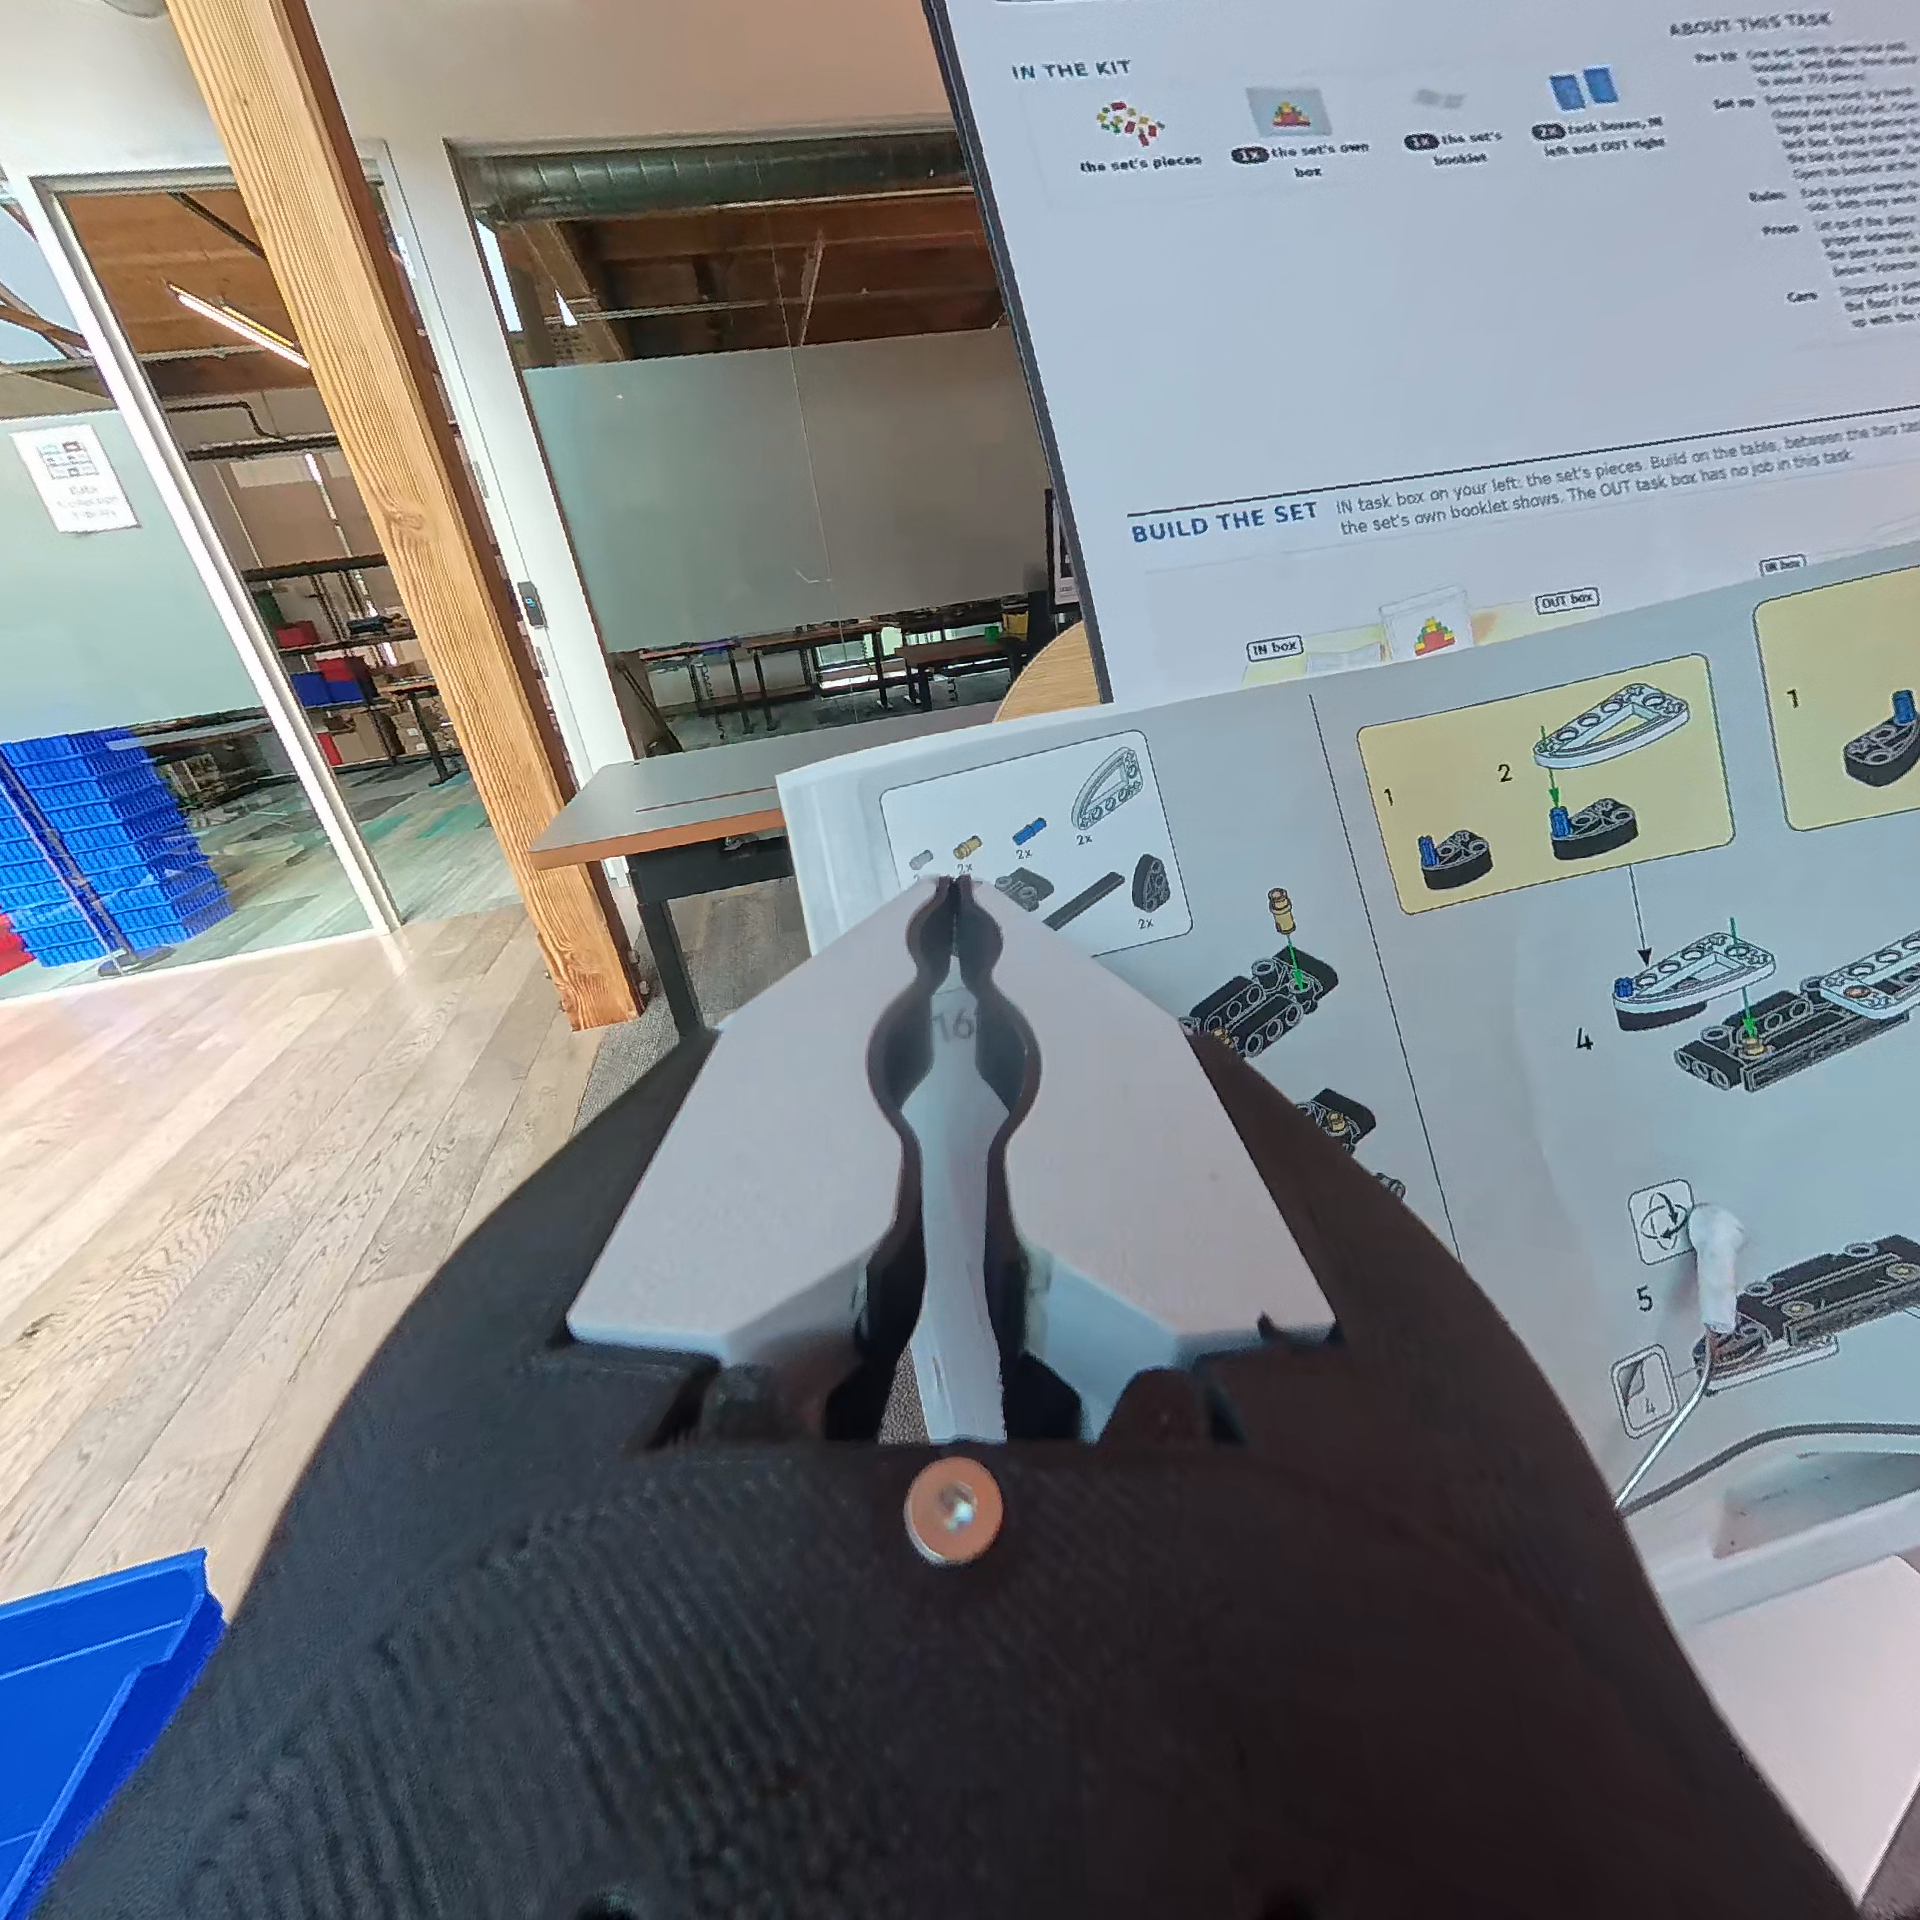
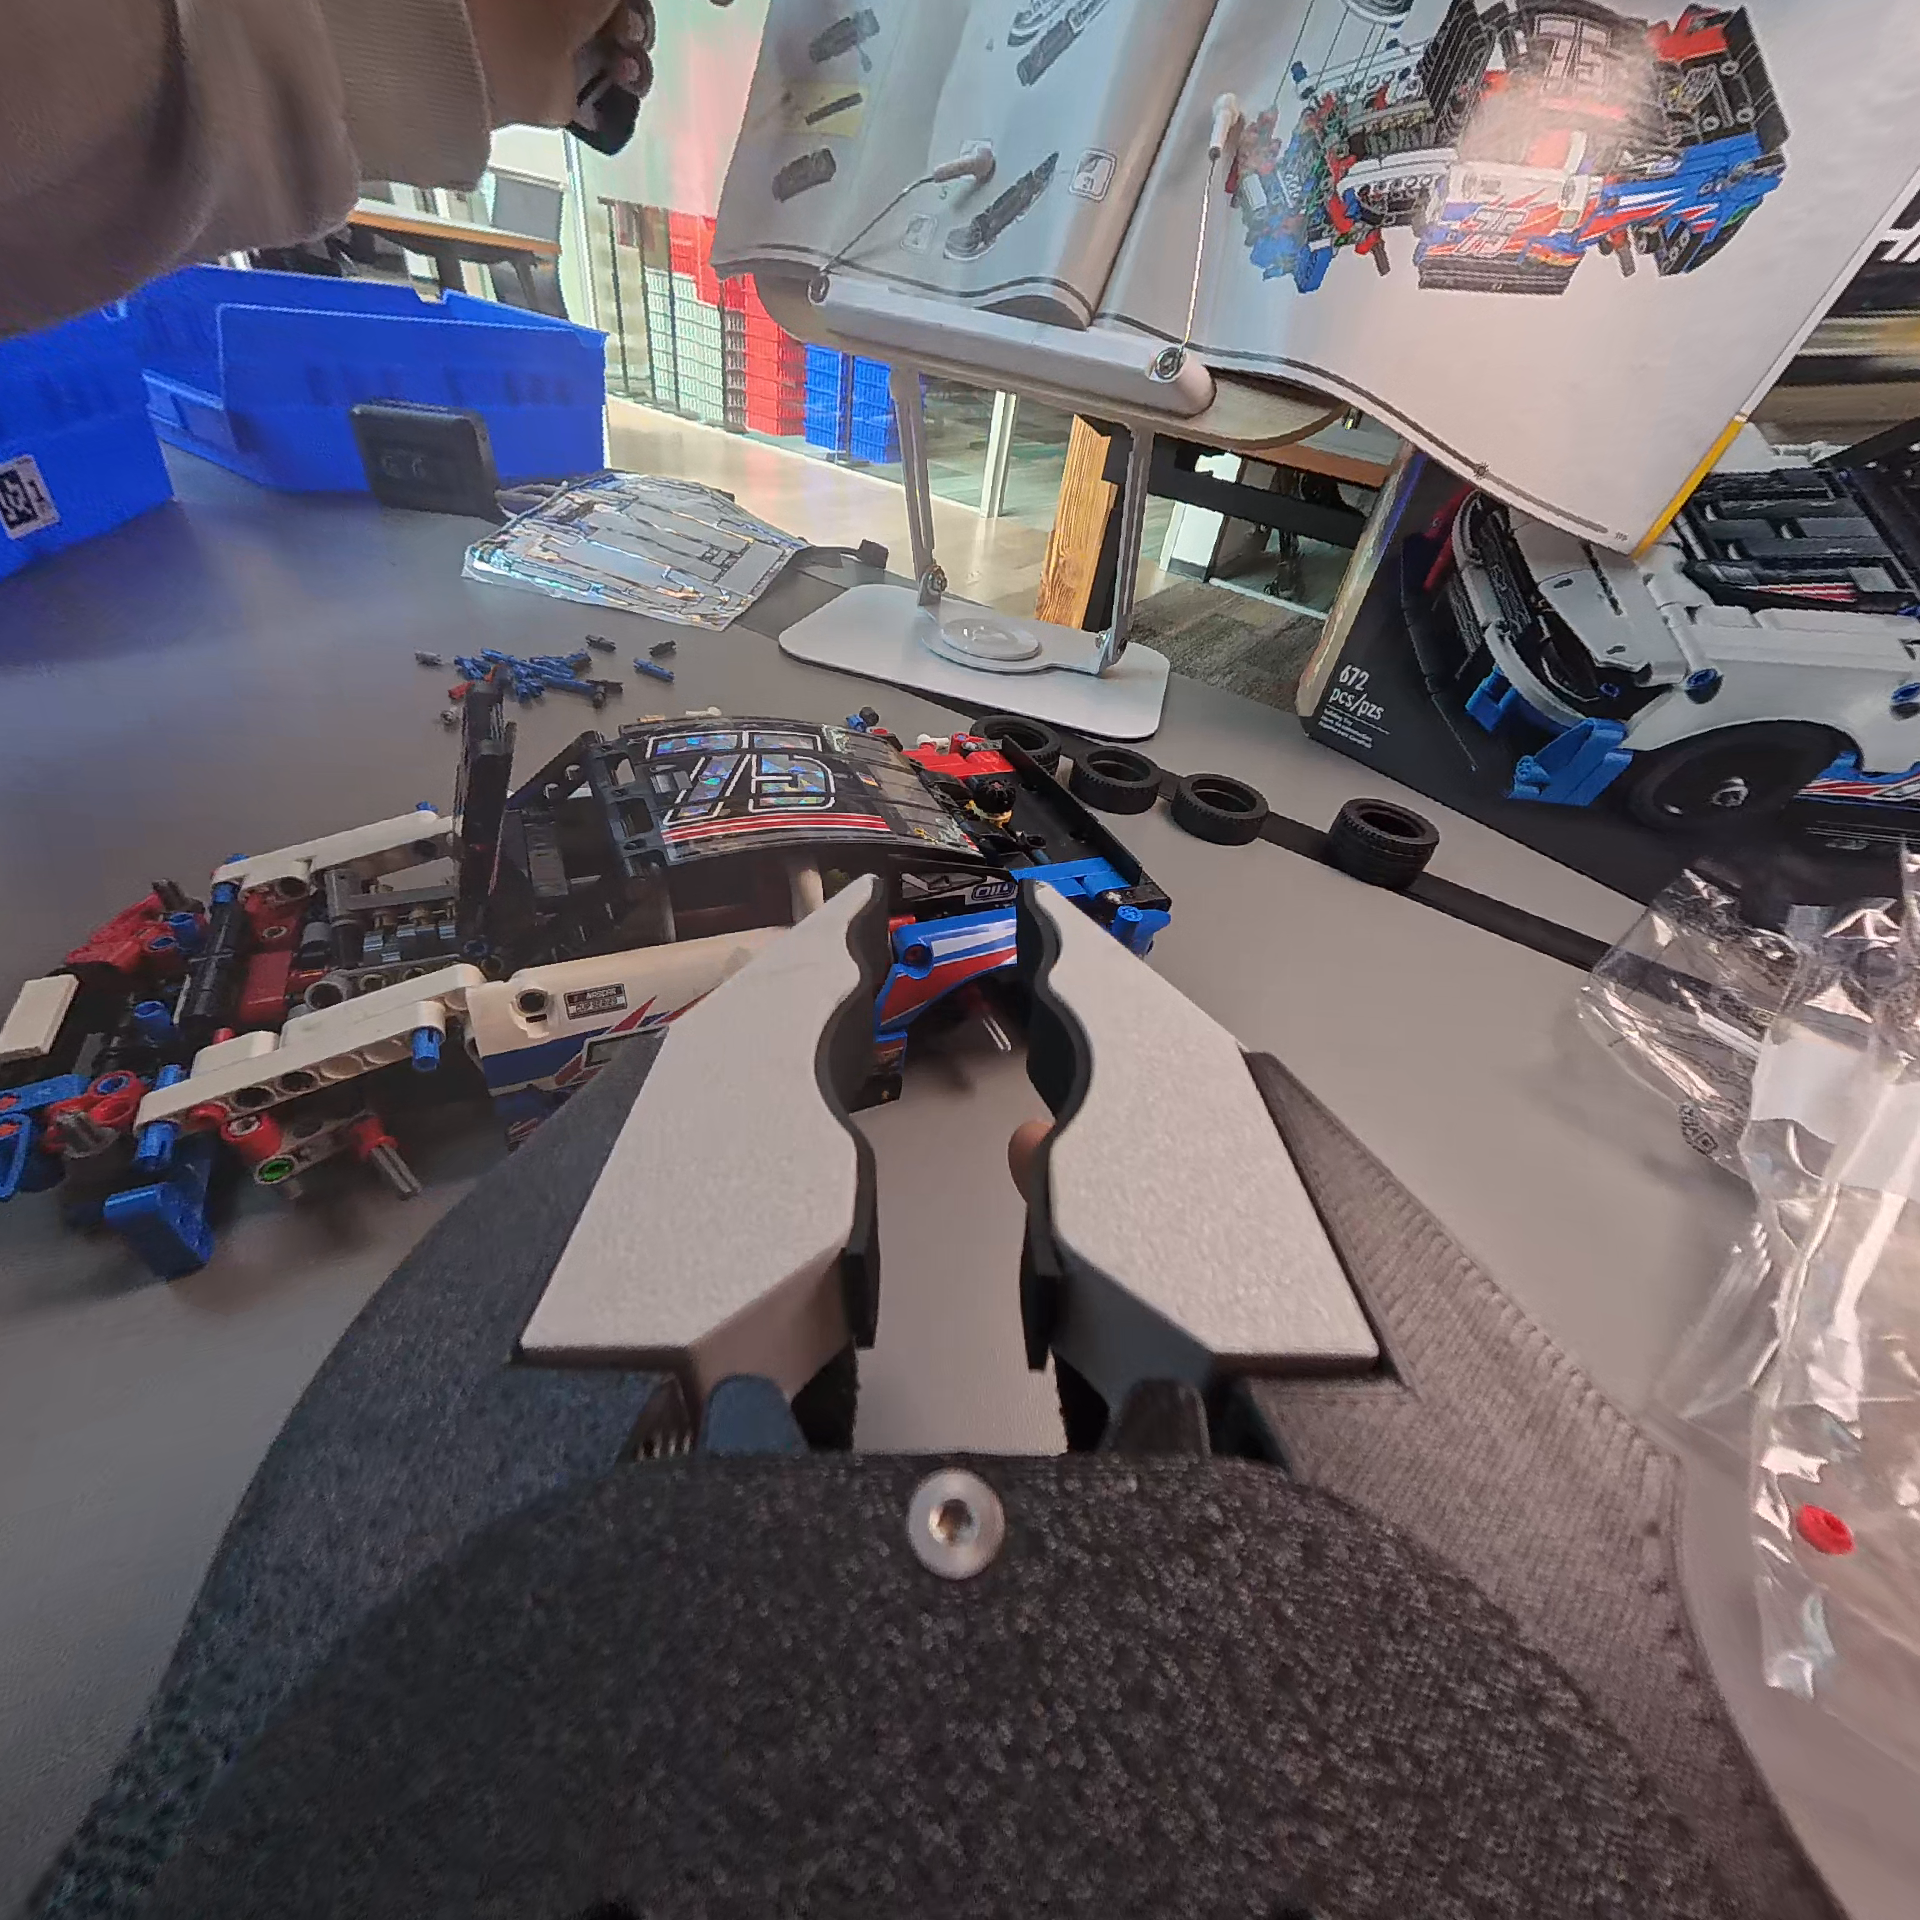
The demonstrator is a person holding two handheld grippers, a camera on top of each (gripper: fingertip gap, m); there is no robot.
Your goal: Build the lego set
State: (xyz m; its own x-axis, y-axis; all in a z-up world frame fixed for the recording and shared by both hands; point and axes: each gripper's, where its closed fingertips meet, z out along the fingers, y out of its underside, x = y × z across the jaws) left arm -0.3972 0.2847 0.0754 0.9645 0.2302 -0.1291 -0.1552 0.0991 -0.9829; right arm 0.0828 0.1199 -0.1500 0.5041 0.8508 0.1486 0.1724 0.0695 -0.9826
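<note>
Left tongs (image 1: 957,885) are raised, tips together, clamped on a page edge of the instruction booklet (image 1: 1507,935) that fills the right of the frame. Right tongs (image 2: 951,914) hang apart and empty over the grey table (image 2: 1351,1039) — the half-built lego car (image 2: 582,914) lies just beyond them, left of centre. Four black tyres (image 2: 1210,805) line up mid-right; the set's box (image 2: 1621,665) stands at the right edge — a blue bin (image 2: 374,384) upper left.

Wooden pillar (image 1: 395,520), glass partition (image 1: 790,488) — stacked blue bins (image 1: 94,842), plank floor (image 1: 208,1143)
</note>
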